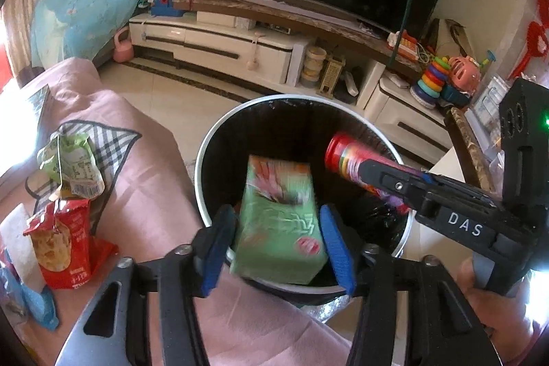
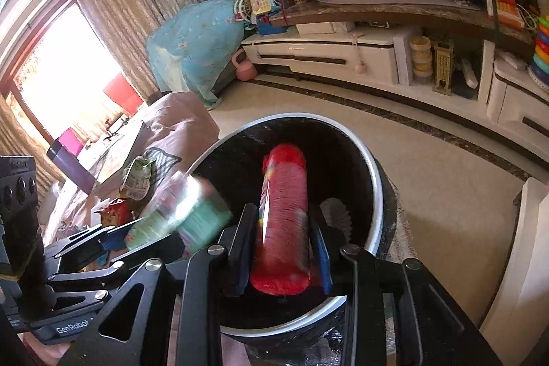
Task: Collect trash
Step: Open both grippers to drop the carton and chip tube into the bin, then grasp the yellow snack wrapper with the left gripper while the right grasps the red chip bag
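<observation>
A round black bin with a pale rim (image 1: 219, 132) (image 2: 374, 170) stands on the floor beside a pink-covered seat. A green tissue pack (image 1: 279, 222) sits between the fingers of my left gripper (image 1: 279, 244), over the bin's near edge; small gaps show at both pads and the pack is motion-blurred. In the right wrist view it is a blurred green shape (image 2: 185, 211). My right gripper (image 2: 283, 249) is shut on a red chip can (image 2: 283, 222) (image 1: 346, 156), held over the bin mouth. A white paper cup (image 2: 338, 211) lies inside the bin.
On the pink cover (image 1: 144, 180) lie a red snack bag (image 1: 63, 242), a green wrapper (image 1: 73, 163) on a checked cloth, and blue and white scraps at far left. A white TV cabinet (image 1: 219, 47) with toys lines the far wall. A white table edge (image 2: 514, 263) stands right of the bin.
</observation>
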`<state>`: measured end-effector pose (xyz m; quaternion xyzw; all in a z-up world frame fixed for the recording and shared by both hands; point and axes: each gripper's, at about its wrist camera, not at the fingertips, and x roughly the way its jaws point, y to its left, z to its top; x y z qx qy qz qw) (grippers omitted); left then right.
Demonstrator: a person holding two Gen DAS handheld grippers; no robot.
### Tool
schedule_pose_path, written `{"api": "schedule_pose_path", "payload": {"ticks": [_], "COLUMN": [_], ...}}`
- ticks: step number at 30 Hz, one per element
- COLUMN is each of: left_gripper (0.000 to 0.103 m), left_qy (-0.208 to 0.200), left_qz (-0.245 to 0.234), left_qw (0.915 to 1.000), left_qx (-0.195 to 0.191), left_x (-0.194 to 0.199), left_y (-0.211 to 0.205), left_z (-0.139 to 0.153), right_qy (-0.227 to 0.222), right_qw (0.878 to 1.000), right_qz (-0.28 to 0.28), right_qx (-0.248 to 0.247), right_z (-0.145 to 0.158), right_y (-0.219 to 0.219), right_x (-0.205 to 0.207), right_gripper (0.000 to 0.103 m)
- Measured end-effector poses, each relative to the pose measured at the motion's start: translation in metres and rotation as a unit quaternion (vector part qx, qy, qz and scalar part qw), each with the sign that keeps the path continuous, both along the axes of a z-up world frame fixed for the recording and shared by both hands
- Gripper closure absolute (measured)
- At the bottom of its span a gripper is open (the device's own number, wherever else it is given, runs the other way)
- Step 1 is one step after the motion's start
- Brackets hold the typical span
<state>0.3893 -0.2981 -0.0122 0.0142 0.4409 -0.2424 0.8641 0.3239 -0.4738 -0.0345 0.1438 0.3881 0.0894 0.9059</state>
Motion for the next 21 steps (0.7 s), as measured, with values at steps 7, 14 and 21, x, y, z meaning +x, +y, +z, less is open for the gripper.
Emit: {"api": "schedule_pose_path", "payload": {"ticks": [7, 14, 21], "left_gripper": [0.037, 0.036, 0.036], "left_qy": [-0.006, -0.004, -0.010], "left_qz": [0.017, 0.047, 0.093], "left_qw": [0.9997, 0.9983, 0.9950], "left_qx": [-0.016, -0.033, -0.036], "left_x": [-0.017, -0.058, -0.109], "left_y": [0.017, 0.060, 0.121], "left_z": [0.003, -0.005, -0.005], "right_qy": [-0.018, -0.054, -0.067], "right_qw": [1.000, 0.998, 0.996], "right_qz": [-0.007, 0.014, 0.043], "right_qx": [0.020, 0.039, 0.035], "right_z": [0.008, 0.020, 0.018], "right_y": [-0.002, 0.021, 0.066], "right_x": [-0.012, -0.041, -0.071], "right_gripper": [0.058, 0.029, 0.015]}}
